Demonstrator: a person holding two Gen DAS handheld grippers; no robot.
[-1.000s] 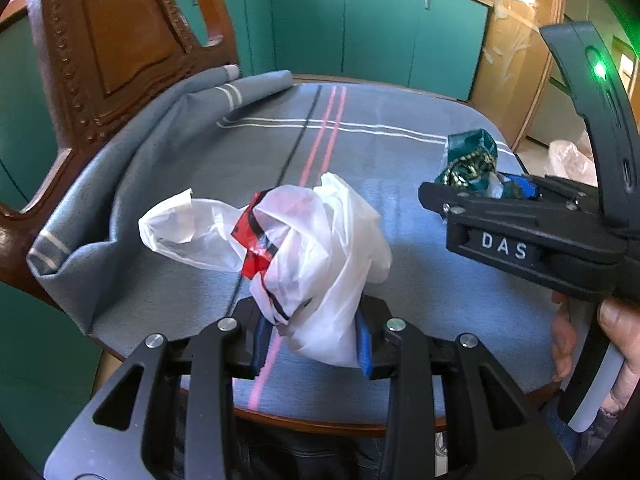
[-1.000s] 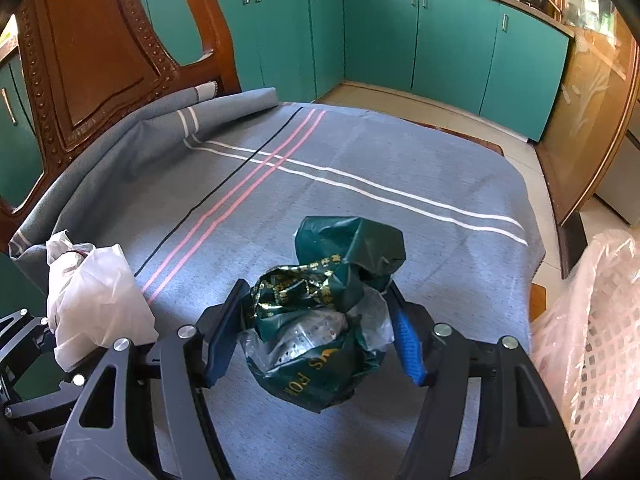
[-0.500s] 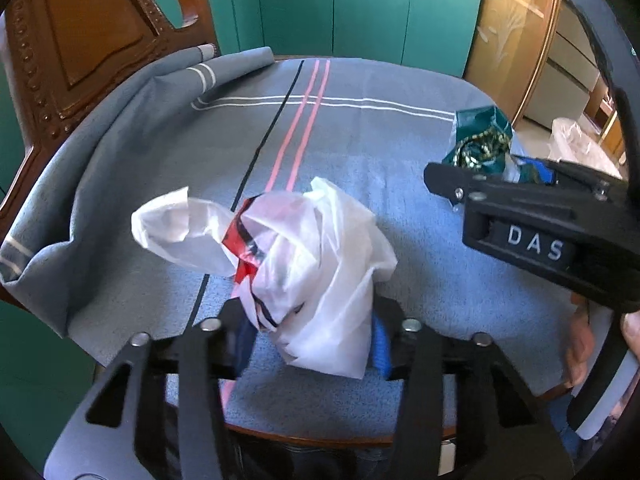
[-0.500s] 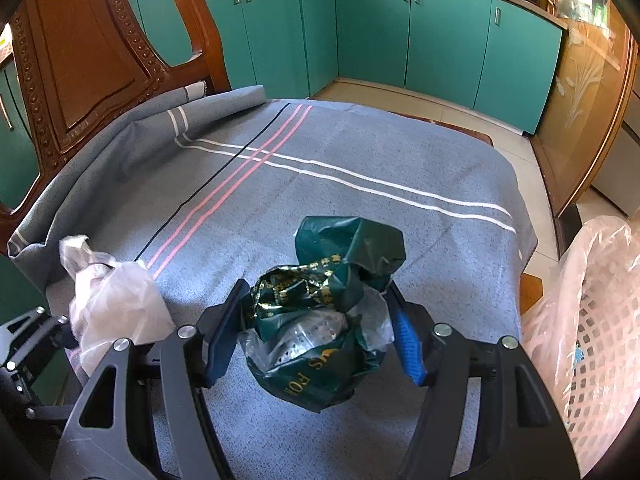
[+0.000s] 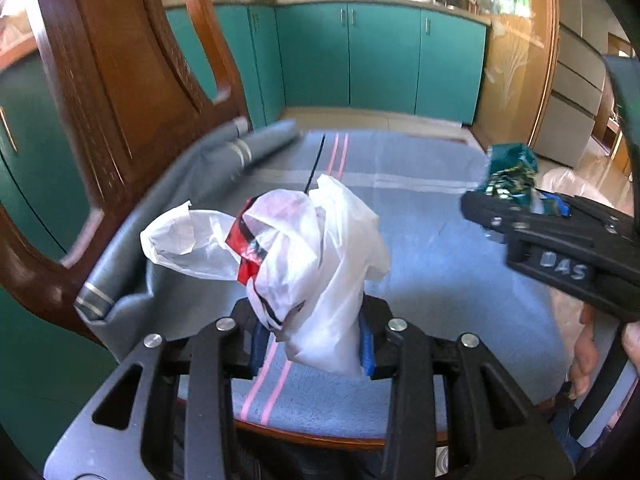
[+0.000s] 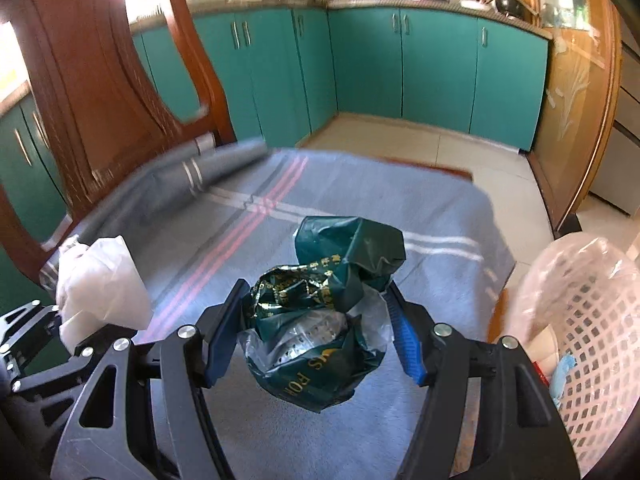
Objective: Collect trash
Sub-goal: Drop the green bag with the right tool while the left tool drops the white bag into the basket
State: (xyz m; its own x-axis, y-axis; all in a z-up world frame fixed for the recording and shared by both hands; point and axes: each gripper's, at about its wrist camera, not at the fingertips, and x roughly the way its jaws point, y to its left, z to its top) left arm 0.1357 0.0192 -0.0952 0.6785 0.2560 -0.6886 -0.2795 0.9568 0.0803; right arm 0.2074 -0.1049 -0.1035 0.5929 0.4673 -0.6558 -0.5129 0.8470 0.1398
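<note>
A crumpled white plastic bag point(image 5: 312, 248) with red and black print is pinched between the blue pads of my left gripper point(image 5: 308, 332), whose jaws are closing on it; it hangs above the near edge of the table. My right gripper point(image 6: 316, 320) is shut on a crumpled dark green bag point(image 6: 348, 248) with gold lettering and clear plastic inside, held off the cloth. In the left wrist view the right gripper point(image 5: 520, 216) and green bag point(image 5: 510, 172) sit at the right. The right wrist view shows the white bag point(image 6: 100, 280) at the left.
A grey-blue tablecloth point(image 5: 440, 272) with pink and white stripes covers the table. A carved wooden chair point(image 5: 100, 100) stands at the left with cloth bunched against it. A pink mesh basket point(image 6: 588, 320) lined with plastic stands right of the table. Teal cabinets point(image 6: 432, 68) line the back.
Both grippers have lifted with their bags, and both views now tilt up to show the cabinets and countertop. More of the pink basket shows at the right.
</note>
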